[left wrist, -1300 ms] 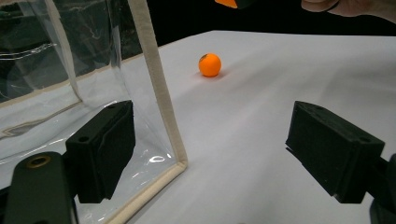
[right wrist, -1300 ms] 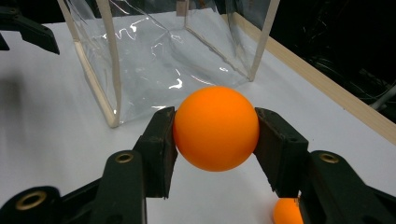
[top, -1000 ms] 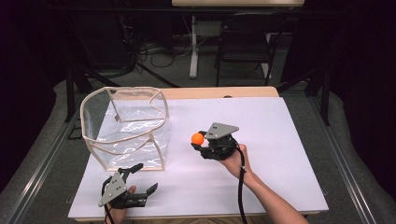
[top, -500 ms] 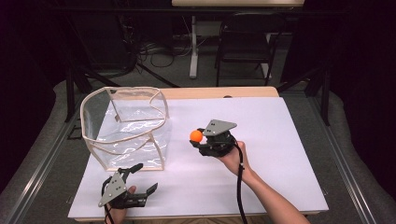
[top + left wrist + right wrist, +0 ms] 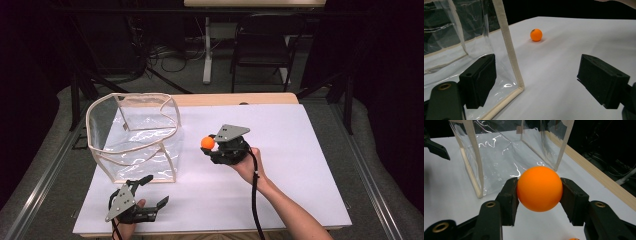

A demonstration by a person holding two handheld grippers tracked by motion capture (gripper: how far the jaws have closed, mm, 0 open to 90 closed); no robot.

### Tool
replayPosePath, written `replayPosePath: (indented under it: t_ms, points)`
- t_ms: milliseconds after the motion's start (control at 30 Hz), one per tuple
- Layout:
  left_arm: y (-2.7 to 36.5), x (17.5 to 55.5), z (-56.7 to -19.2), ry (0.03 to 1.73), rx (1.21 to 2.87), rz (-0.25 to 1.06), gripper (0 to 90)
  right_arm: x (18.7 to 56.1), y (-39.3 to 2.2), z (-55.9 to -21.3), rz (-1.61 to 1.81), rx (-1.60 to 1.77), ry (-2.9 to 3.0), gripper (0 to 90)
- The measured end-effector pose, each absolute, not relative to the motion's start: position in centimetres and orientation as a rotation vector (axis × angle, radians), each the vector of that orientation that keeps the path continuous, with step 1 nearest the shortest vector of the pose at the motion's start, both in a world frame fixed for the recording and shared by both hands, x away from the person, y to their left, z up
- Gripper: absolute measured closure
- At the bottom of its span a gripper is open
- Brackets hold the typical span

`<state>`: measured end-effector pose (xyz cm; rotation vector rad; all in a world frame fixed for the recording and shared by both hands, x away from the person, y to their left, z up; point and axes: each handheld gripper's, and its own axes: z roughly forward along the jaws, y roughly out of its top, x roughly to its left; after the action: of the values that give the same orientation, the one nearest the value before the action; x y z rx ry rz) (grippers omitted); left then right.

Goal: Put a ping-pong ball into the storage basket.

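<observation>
A white sheet (image 5: 305, 145) covers the table, with a wood strip (image 5: 250, 98) bare along its far edge. Beyond that edge a black chair (image 5: 261, 50) stands beside a white post (image 5: 206, 50), with cables (image 5: 167, 52) on the grey floor (image 5: 220, 87).

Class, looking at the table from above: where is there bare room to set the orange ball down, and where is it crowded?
Bare: the white sheet right of the right gripper holding the orange ball, and the strip before it. Crowded: the clear bag with the left gripper beside its near corner.

No readable text or labels.
</observation>
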<state>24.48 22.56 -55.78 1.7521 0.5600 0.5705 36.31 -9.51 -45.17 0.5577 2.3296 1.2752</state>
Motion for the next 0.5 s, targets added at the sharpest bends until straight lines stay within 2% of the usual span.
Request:
replayPosePath:
  t_ms: [500]
  points:
    - [22.6, 24.5, -55.8, 0.561, 1.749, 0.570, 15.5, 37.0, -8.9, -44.1, 1.268, 0.550, 2.333, 50.9]
